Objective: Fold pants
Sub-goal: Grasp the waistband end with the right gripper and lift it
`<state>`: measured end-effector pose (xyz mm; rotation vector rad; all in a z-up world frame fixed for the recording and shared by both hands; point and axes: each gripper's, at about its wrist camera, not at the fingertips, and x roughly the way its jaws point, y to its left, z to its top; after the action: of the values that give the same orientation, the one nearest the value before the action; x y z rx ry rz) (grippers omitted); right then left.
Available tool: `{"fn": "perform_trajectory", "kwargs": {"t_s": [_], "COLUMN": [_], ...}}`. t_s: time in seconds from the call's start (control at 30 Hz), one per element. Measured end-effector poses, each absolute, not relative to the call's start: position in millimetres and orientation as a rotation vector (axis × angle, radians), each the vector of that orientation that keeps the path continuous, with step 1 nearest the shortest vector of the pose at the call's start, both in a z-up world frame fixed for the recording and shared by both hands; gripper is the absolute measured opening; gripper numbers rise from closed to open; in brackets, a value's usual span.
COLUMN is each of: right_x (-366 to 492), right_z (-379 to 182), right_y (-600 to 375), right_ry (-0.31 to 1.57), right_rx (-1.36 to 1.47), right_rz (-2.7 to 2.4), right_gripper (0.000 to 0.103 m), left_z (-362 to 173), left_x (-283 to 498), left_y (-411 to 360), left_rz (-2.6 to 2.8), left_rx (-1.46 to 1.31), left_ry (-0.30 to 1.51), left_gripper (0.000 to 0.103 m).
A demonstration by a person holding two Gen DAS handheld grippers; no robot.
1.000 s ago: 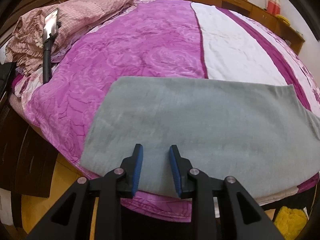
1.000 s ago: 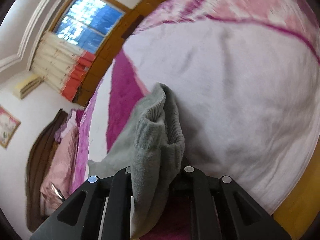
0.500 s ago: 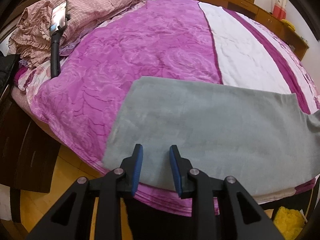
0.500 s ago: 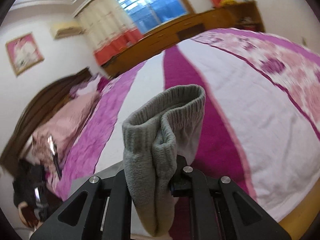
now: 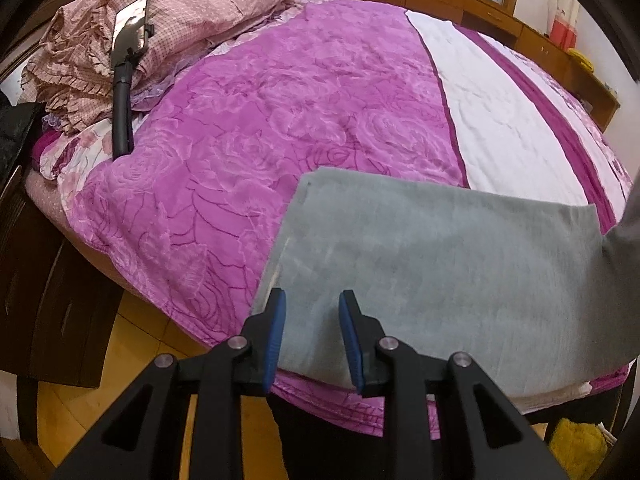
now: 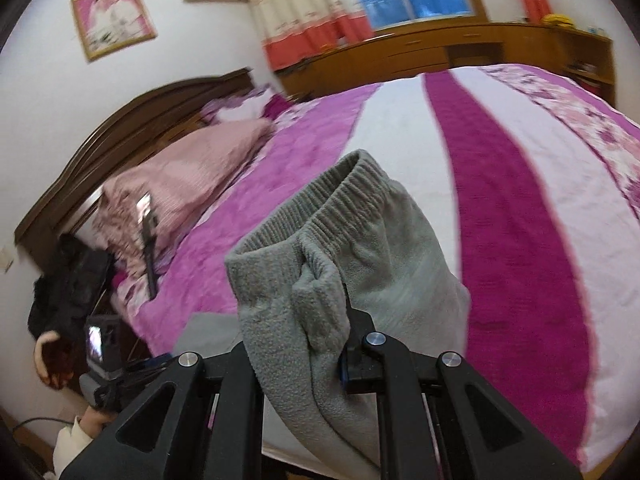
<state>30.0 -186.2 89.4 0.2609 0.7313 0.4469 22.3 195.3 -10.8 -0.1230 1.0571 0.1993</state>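
Observation:
Grey fleece pants (image 5: 440, 264) lie flat along the near edge of the bed, legs' end toward the left. My left gripper (image 5: 311, 336) is open and empty, hovering over the near left corner of the pants. My right gripper (image 6: 316, 344) is shut on the elastic waistband end of the pants (image 6: 344, 240) and holds it lifted above the bed; the cloth drapes over the fingers and hides the left one. The lifted end shows at the right edge of the left wrist view (image 5: 624, 232).
The bed has a purple and white quilt (image 5: 300, 128). A pink blanket pile (image 5: 180, 12) and a phone on a black stand (image 5: 124, 76) sit at the head end. Wooden floor (image 5: 120, 352) lies below the bed edge. Wooden cabinets (image 6: 420, 56) line the far wall.
My right gripper has raised the waistband end and swung it left, toward the head of the bed. My left gripper has drifted left, toward the pants' leg end.

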Motion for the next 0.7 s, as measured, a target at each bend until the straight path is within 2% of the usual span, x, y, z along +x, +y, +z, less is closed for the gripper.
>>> {"fn": "perform_trajectory", "kwargs": {"t_s": [0.37,0.7], "right_x": [45,41], "right_z": [63,29], "right_y": [-80,19], "right_ry": [0.827,0.913], "right_rx": [0.185,-0.024], "right_rz": [0.581,0.695], "right_gripper": [0.006,0.006], "left_z": [0,1], "left_x": [9,5], "left_y": [218,235], "left_rz": [0.153,0.146], "left_rx": [-0.205,-0.211], "left_ry": [1.013,0.994], "left_gripper": [0.029,0.029]}}
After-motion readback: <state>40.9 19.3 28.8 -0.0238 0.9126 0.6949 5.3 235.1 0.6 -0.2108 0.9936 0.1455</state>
